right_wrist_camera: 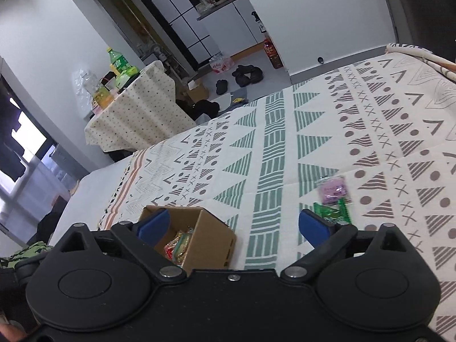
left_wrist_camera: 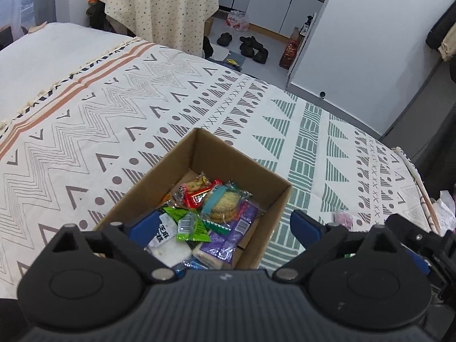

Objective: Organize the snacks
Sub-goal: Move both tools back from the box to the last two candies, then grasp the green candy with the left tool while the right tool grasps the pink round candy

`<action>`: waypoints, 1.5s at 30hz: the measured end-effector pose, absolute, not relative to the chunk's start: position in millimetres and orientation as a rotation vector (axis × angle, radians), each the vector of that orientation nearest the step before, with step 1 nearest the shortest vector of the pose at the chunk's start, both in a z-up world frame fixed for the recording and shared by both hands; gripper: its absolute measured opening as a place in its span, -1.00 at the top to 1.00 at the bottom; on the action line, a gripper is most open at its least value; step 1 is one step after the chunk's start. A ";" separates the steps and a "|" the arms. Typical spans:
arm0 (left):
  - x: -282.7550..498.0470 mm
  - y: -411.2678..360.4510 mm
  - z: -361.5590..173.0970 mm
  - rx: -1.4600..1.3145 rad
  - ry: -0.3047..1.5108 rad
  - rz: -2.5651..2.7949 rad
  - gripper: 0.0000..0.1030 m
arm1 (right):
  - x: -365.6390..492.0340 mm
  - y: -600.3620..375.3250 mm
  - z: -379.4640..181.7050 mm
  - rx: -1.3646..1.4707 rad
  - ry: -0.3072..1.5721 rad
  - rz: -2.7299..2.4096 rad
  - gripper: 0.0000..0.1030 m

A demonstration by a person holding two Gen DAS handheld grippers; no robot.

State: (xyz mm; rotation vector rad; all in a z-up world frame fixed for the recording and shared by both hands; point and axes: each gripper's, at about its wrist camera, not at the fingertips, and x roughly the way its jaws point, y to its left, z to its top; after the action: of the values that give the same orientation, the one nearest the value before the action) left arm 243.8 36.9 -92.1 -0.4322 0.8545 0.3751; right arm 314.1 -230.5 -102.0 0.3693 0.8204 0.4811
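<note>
An open cardboard box [left_wrist_camera: 242, 168] sits on a bed [left_wrist_camera: 85, 119] covered with a patterned spread of zigzags, triangles and dots. The box holds a heap of wrapped snacks [left_wrist_camera: 205, 213]: a red packet [left_wrist_camera: 196, 196], a clear pack of round biscuits [left_wrist_camera: 225, 205], a bright green sachet [left_wrist_camera: 191, 225], purple wrappers [left_wrist_camera: 228, 239] and a white packet [left_wrist_camera: 171, 245] with dark lettering.

The left gripper [left_wrist_camera: 225, 225] hangs above the near end of the box, tilted down into it. Its blue fingers [left_wrist_camera: 144, 225] stand wide apart with nothing clamped between them; the snacks seen between the tips lie down in the box, not in the grip.

The right gripper [right_wrist_camera: 232, 225] is held over the spread to the right of the box [right_wrist_camera: 211, 236], whose near corner shows past the left fingertip. Its blue fingers [right_wrist_camera: 313, 226] are likewise spread wide and hold nothing (only bare bedspread lies between them). Two snacks remain on the bed outside the box: a pink-purple packet [right_wrist_camera: 333, 189] and, touching its near edge, a green packet [right_wrist_camera: 332, 212], which lies just beyond the right fingertip. In the left view the pink packet [left_wrist_camera: 343, 218] shows past the right fingertip, well apart from the box.

Beyond the bed stands a small table [right_wrist_camera: 136, 114] under a dotted cloth, carrying bottles [right_wrist_camera: 118, 62], and dark shoes [left_wrist_camera: 252, 47] lie on the grey floor near white cabinets [left_wrist_camera: 273, 2].
</note>
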 end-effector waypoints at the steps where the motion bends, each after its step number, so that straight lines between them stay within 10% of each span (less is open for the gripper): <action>1: 243.6 34.7 -91.7 -0.435 0.851 0.371 -0.95 | 313.0 -232.9 -100.9 0.369 0.818 0.481 -0.99; 27: 282.6 -48.3 -105.4 -0.412 0.849 0.275 -1.00 | 322.3 -317.4 -114.4 0.526 0.796 0.379 -0.99; 45: 340.5 -75.5 -148.0 -0.455 0.899 0.131 -0.82 | 362.4 -355.0 -164.2 0.758 0.871 0.201 -0.52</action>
State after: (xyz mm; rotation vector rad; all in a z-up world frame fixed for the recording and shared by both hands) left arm 340.5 -75.5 -148.0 -0.4546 0.8987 0.1312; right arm 362.4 -355.0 -164.2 0.7585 0.8714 0.2005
